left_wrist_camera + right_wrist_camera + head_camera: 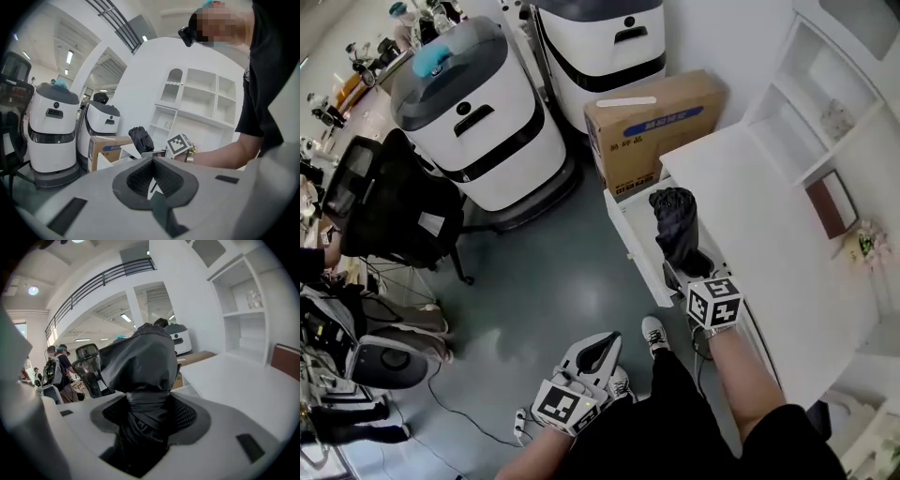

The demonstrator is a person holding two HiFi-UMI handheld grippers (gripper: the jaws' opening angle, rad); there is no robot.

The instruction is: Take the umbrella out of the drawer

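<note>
Clamping the folded black umbrella (pixel 675 225) in the right gripper (pixel 686 272) — long axis straight ahead, over the open drawer (pixel 630 225) — left gripper (pixel 598 354) closed on nothing, farther off.

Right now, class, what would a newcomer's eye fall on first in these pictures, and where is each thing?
The black folded umbrella, clamped by the right gripper, stands over the open white drawer. At upper left looms a big white robot; the left gripper hangs low and empty, jaws together.
</note>
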